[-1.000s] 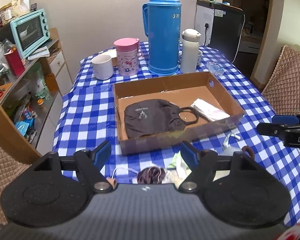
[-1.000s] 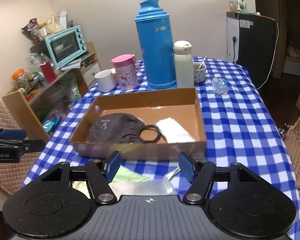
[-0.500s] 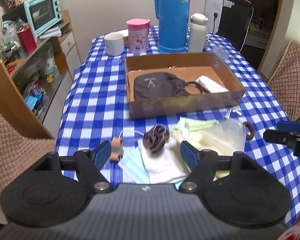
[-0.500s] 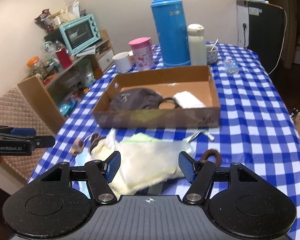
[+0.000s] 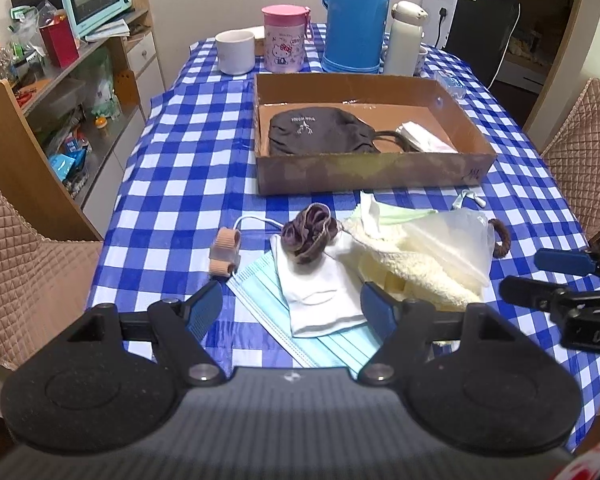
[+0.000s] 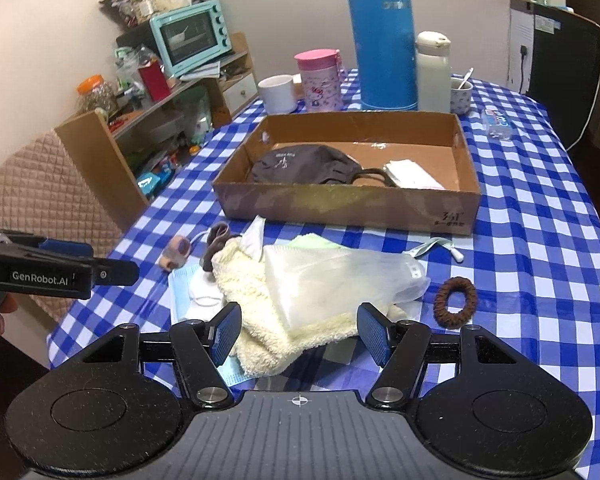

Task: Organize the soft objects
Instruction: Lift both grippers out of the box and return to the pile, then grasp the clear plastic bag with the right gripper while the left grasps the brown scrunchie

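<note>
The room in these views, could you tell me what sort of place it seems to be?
Most likely a home dining or kitchen area: a table with a blue checked tablecloth, a large blue thermos with cups beside it, and a teal toaster oven on a cluttered shelf.

A cardboard box (image 5: pixel 372 170) on the checked bench holds a dark cap (image 5: pixel 320 132) and a white folded packet (image 5: pixel 424 141). In front of it lies a heap: cream towel (image 6: pixel 260 300), clear plastic bag (image 6: pixel 340 280), white cloth (image 5: pixel 320 292), blue face mask (image 5: pixel 260 284) and brown scrunchie (image 5: pixel 309 233). A brown hair tie (image 6: pixel 455 302) lies just beside the bag.

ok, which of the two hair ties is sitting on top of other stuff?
The purple-brown scrunchie, bunched on the white cloth. The brown hair tie lies alone on the tablecloth.
</note>
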Demonstrator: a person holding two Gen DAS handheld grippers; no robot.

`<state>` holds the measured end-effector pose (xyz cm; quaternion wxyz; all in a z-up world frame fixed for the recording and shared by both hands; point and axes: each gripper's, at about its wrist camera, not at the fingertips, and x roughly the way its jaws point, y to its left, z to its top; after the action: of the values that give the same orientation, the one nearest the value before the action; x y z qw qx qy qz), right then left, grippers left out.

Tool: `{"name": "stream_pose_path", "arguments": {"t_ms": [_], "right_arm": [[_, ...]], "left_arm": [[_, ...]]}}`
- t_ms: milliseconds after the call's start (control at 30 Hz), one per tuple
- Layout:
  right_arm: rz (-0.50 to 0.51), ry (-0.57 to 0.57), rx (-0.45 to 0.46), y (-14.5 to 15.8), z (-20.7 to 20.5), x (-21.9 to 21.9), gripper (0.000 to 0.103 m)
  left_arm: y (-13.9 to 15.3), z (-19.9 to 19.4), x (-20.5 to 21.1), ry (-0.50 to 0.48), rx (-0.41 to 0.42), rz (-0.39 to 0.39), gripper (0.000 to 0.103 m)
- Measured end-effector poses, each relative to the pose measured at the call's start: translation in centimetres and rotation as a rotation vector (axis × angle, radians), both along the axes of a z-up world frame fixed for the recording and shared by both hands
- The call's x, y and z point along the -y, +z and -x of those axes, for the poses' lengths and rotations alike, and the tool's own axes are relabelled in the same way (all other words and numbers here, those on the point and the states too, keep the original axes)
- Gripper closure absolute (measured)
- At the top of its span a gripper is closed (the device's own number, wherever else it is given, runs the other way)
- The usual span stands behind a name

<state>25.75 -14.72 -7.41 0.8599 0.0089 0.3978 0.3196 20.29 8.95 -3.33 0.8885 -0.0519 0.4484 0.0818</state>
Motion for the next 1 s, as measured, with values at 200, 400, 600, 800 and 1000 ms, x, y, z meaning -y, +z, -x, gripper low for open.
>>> {"name": "stream_pose_path", "arguments": {"t_ms": [200, 400, 600, 800, 1000], "right_arm": [[0.028, 0.008, 0.008, -0.9, -0.5, -0.8, 0.039], [0.056, 0.021, 0.032, -1.4, -1.0, -1.7, 0.039], [0.123, 0.037, 0.084, -2.6, -1.1, -3.1, 0.039], [0.159, 0.062, 0.125, -3.7, -1.1, -3.7, 0.047], [0.180, 0.083, 0.139, -4.2, -1.0, -3.6, 0.091]], "left_arm": [[-0.9, -0.5, 0.0, -0.004, -0.020, 0.012, 0.029], [-1.5, -1.0, -0.3, -0.003, -0.028, 0.025, 0.029], [-2.0, -1.6, -0.2, -0.015, -0.034, 0.036, 0.029], [-2.4, -2.0, 0.1, -0.033, -0.035, 0.050, 0.029], [-2.7, -2.2, 0.5, -0.052, -0.033, 0.062, 0.029]]}}
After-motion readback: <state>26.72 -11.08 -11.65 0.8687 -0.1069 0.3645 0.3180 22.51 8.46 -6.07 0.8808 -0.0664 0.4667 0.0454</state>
